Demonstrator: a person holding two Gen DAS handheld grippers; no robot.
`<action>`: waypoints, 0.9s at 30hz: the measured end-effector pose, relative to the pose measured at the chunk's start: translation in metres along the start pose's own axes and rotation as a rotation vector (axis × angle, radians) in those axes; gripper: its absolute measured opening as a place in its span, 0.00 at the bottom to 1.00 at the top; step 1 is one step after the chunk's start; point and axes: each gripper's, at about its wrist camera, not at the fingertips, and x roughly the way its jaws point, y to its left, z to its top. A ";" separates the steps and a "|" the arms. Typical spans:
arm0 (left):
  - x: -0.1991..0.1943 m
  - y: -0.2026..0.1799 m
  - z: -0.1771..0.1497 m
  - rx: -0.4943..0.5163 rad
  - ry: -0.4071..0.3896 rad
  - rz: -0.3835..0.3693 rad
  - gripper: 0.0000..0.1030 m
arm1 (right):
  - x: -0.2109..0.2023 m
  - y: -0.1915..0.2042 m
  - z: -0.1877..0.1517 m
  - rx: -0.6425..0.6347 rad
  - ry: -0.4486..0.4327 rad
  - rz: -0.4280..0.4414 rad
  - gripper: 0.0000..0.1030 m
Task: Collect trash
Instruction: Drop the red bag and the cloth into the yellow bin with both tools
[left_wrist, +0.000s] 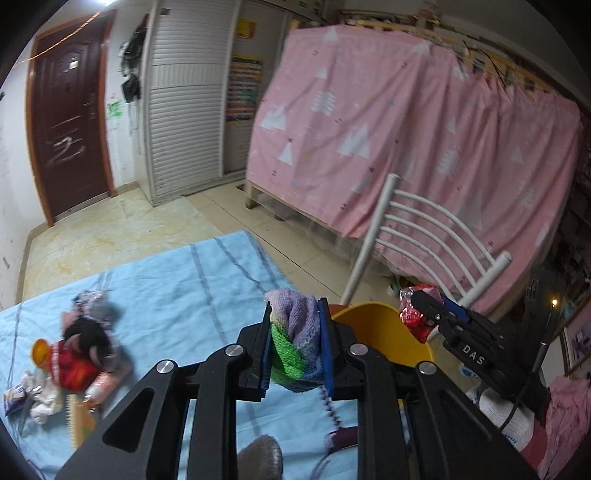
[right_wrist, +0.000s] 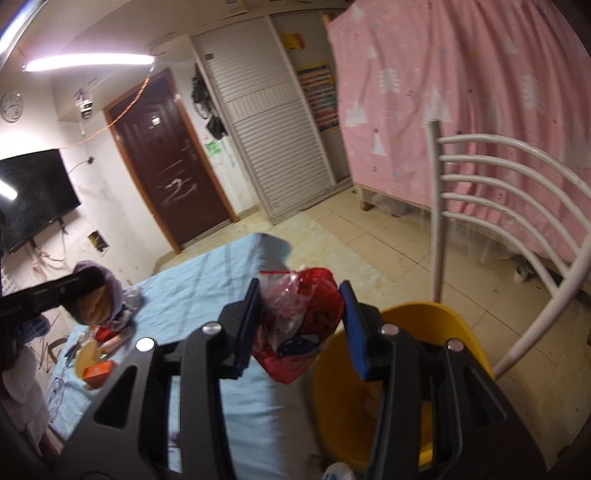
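Observation:
My left gripper is shut on a purple, green and blue knitted cloth and holds it above the blue table cover, just left of the yellow bin. My right gripper is shut on a crumpled red plastic bag and holds it beside the yellow bin's left rim. In the left wrist view the right gripper with the red bag hangs over the bin's far right rim. A pile of trash lies on the table cover at the left.
The table has a light blue striped cover. A white chair back stands behind the bin. A pink curtained bed fills the right. A brown door, a white wardrobe and a wall TV stand beyond tiled floor.

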 end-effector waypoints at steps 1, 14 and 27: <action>0.004 -0.006 0.000 0.007 0.006 -0.009 0.11 | 0.000 -0.008 -0.001 0.008 0.001 -0.013 0.40; 0.078 -0.083 0.016 0.066 0.072 -0.106 0.11 | 0.030 -0.073 -0.015 0.152 0.072 -0.067 0.66; 0.115 -0.103 0.008 0.053 0.148 -0.148 0.51 | 0.031 -0.093 -0.020 0.230 0.060 -0.086 0.71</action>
